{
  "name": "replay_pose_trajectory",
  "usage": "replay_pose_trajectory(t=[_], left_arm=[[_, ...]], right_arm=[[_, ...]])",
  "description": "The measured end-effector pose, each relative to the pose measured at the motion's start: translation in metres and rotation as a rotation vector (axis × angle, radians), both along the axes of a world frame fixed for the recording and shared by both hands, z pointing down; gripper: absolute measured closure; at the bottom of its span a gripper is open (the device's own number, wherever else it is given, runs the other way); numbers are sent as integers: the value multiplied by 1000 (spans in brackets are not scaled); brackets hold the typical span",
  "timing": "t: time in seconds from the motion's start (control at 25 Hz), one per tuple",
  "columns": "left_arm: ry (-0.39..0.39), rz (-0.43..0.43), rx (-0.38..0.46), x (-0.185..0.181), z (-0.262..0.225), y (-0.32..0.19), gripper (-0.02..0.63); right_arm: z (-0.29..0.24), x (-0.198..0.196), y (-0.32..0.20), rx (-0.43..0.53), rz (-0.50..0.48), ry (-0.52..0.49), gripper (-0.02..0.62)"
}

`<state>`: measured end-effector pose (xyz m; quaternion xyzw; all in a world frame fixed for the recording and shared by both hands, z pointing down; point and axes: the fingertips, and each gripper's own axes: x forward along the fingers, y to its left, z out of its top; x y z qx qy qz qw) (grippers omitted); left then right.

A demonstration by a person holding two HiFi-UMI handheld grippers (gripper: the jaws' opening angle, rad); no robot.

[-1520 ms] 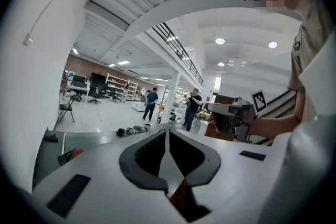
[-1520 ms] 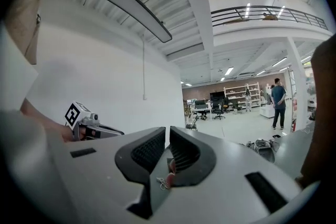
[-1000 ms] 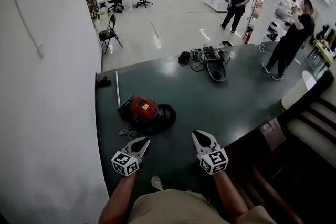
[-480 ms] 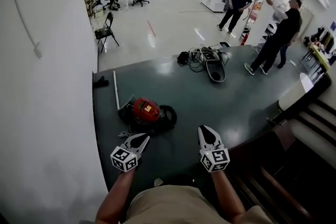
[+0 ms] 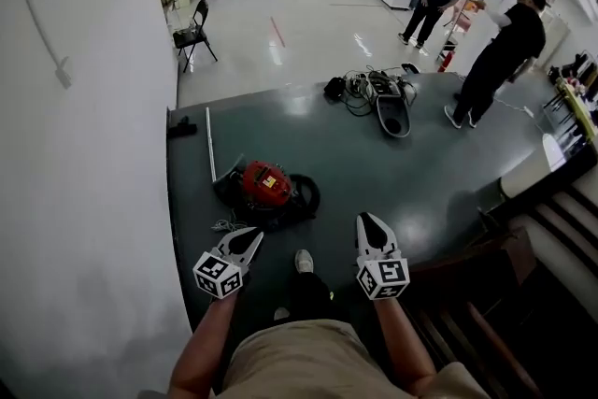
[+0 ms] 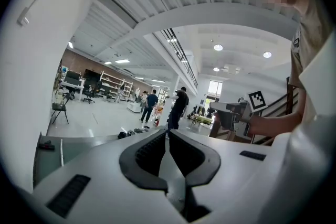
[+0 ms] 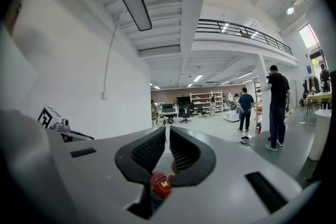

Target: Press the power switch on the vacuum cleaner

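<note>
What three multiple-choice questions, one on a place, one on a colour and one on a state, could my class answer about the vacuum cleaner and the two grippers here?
1. The vacuum cleaner lies:
A on a desk
B on the dark green floor, nearer the left gripper
C on a chair

2. Its top shell is:
A red
B blue
C yellow

3. The left gripper and the right gripper:
A both grip it
B one presses it
C neither touches it

Key:
1 B, the head view shows it on the floor just ahead of the left gripper.
2 A, the shell is plainly red.
3 C, both grippers hang short of it, holding nothing.
</note>
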<state>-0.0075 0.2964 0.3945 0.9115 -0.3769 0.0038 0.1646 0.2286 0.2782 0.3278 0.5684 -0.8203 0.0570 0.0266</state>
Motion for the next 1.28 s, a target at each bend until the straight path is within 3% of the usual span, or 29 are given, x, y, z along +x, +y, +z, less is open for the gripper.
replay_pose_trajectory(t=[0.24, 0.52, 0.96, 1.28], left_arm=[[-15, -68, -48, -30, 28, -38, 595], [-23, -127, -106, -49, 48, -116, 595], [-52, -174, -190, -53, 103, -268, 595], [-88, -255, -248, -61, 144, -345, 595]], right_arm=[[29, -23, -56, -37, -54, 0, 580], [52, -45, -155, -76, -125, 17, 580], [118, -92, -320, -158, -287, 72, 580], [175, -121, -393, -239, -413, 103, 580]])
